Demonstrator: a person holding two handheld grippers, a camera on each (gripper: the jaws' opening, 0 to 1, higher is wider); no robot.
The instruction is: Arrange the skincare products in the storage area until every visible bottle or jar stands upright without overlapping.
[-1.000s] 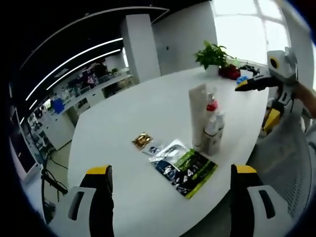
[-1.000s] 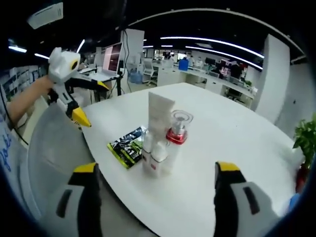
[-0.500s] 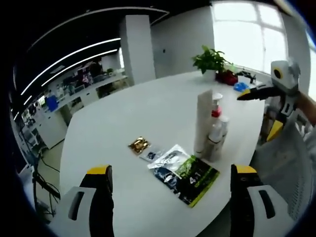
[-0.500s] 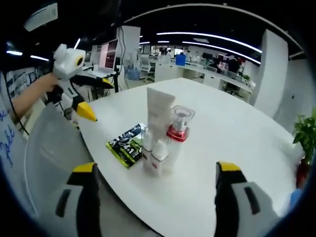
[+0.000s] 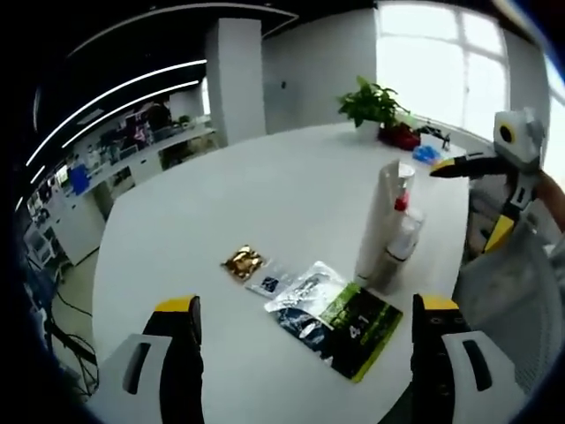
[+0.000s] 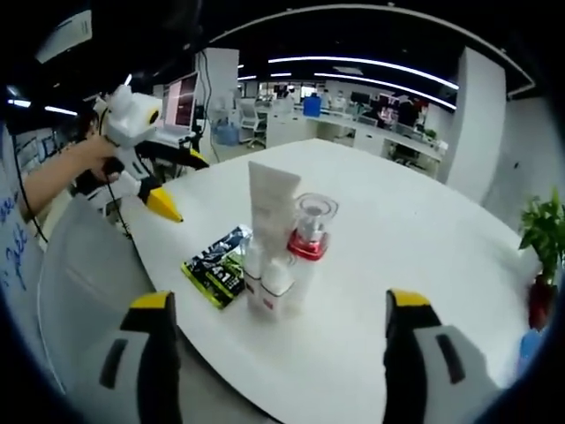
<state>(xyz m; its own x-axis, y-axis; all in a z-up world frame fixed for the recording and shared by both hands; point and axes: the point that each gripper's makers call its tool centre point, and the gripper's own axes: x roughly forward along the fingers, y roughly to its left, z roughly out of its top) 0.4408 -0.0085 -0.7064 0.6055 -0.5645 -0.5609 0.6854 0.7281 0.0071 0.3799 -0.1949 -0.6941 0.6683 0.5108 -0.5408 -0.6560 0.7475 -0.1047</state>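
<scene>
- Left gripper view: the left gripper (image 5: 305, 331) is held released, with its jaws spread wide and nothing between them, low over the near edge of the table (image 5: 265, 190).
- The tube (image 5: 377, 221) is seen upright near the table's right edge, with a pump bottle (image 5: 403, 190) and a small bottle (image 5: 399, 252) packed close against it.
- Flat sachets (image 5: 340, 318) lie just beside the cluster, with a gold packet (image 5: 241, 262) farther left.
- Right gripper view: the right gripper (image 6: 278, 349) is likewise released and empty, short of the cluster.
- The tube (image 6: 270, 208), pump bottle (image 6: 311, 234) and two small bottles (image 6: 265, 284) stand bunched together; whether they touch cannot be told.
- For spacing, one outer bottle is best gripped low on its body and slid clear, so that the tall tube is not tipped.
</scene>
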